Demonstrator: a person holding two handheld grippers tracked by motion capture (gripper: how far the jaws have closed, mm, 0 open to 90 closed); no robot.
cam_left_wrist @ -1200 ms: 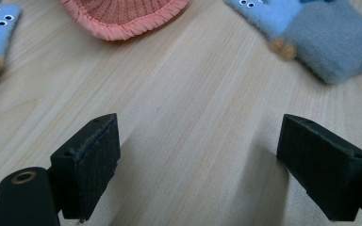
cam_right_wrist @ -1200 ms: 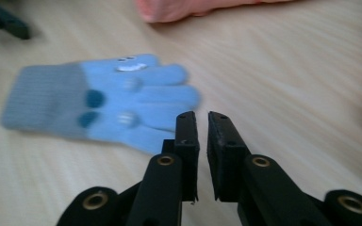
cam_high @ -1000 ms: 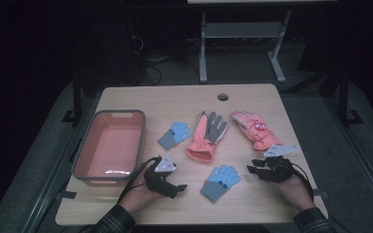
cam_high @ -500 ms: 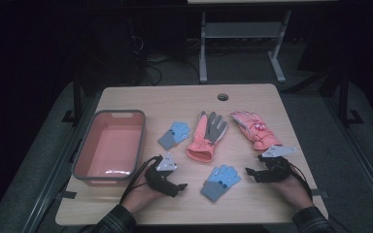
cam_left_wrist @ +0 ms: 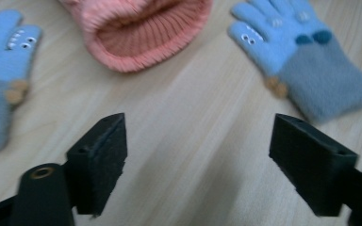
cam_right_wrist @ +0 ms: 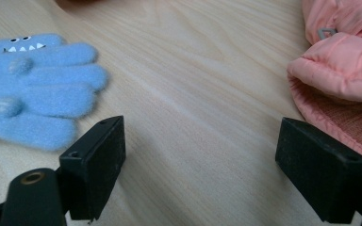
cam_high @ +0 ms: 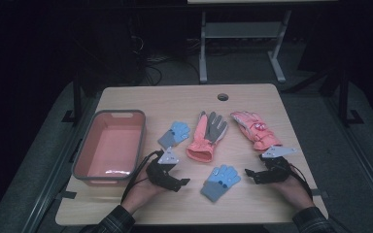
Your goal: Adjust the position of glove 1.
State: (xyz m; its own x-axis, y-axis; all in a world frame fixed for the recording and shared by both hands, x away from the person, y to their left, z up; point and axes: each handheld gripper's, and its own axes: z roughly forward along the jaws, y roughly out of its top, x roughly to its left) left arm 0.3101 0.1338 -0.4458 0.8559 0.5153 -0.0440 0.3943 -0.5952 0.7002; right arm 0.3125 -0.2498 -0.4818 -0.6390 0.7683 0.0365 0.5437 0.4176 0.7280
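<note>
Two small blue knitted gloves lie on the wooden table, one mid-table (cam_high: 175,133) (cam_left_wrist: 4,70) and one near the front (cam_high: 219,180) (cam_left_wrist: 301,61) (cam_right_wrist: 33,89). Between them lies a pink and grey glove (cam_high: 206,131), its ribbed cuff (cam_left_wrist: 141,33) facing me. A second pink glove (cam_high: 255,128) (cam_right_wrist: 344,80) lies to the right. My left gripper (cam_high: 180,183) (cam_left_wrist: 198,141) is open and its jaws have just been closing a little over bare wood. My right gripper (cam_high: 250,174) (cam_right_wrist: 200,141) is open and its jaws have just been opening, with nothing between them.
A pink bin (cam_high: 141,131) with a grey rim stands at the table's left, with nothing inside. A round cable hole (cam_high: 223,96) is near the far edge. Beyond the table stands a metal frame (cam_high: 204,48) on a dark floor.
The right hand has settled slightly toward the front edge. The left hand and all the gloves lie as before.
</note>
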